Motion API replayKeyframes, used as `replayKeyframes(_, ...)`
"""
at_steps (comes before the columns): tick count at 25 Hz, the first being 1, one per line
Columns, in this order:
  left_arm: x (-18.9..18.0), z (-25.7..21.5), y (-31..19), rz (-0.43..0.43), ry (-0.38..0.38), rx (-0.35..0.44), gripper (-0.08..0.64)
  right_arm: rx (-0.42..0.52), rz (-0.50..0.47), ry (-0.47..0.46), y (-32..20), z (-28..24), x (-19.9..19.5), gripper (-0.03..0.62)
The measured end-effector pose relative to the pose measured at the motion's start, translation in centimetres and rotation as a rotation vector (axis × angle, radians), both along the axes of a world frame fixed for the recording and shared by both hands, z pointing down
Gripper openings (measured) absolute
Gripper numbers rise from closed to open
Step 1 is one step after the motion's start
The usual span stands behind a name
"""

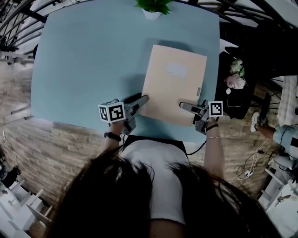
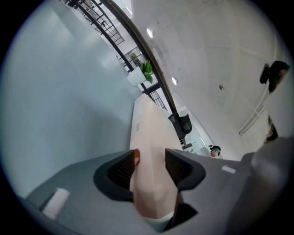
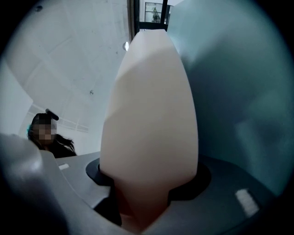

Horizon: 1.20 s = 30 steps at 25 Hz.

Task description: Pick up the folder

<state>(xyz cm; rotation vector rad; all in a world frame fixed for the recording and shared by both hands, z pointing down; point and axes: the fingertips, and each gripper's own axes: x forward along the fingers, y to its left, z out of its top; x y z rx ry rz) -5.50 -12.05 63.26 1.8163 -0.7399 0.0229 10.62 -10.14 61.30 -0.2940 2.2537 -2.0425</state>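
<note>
The blue surface (image 1: 84,69) carries a flat beige folder (image 1: 174,83) toward 4 o'clock and a white pot (image 1: 152,15) holding a green plant (image 1: 153,4) at 12. At 6 o'clock, the left tool (image 1: 142,98) and right tool (image 1: 184,105) point roughly level, jaws apart around the folder's near corners.

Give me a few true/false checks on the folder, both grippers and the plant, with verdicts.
1. The folder lies on the blue table. True.
2. The left gripper is shut with nothing between its jaws. False: its jaws stand apart, with the folder's near corner between them.
3. A potted plant stands at the table's far edge. True.
4. The right gripper hangs over the plant, clear of the folder. False: it is at the folder's near edge, and the folder runs between its jaws.
</note>
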Motion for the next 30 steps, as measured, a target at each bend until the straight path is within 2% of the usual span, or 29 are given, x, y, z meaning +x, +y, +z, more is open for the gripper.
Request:
replayKeyframes(3,-0.3,-1.3,-0.5,-0.015,0.038,0.017,0.256,0.042,0.022,0.004,-0.5,-1.3,-0.1,0.299)
replayKeyframes(11,-1.5,-6.0,-2.2,-0.054,0.016,0.160,0.256,0.207,0.043,0.030,-1.6,-6.1,-0.3,0.299)
replayKeyframes(20,-2.4,-11.8,-3.8,-0.073,0.000,0.324,0.256,0.407,0.049,0.131,-2.9,-11.3,-0.9,0.299)
replayKeyframes(25,-2.4,-15.8,-4.0,-0.070,-0.007,0.424,0.256,0.527,0.108,0.160,-3.0,-15.2,-0.5,0.298)
replayKeyframes(30,-2.4,-19.7,-4.1,-0.069,-0.081,0.554,0.256,0.657,0.244,0.246,-3.7,-19.2,0.7,0.298)
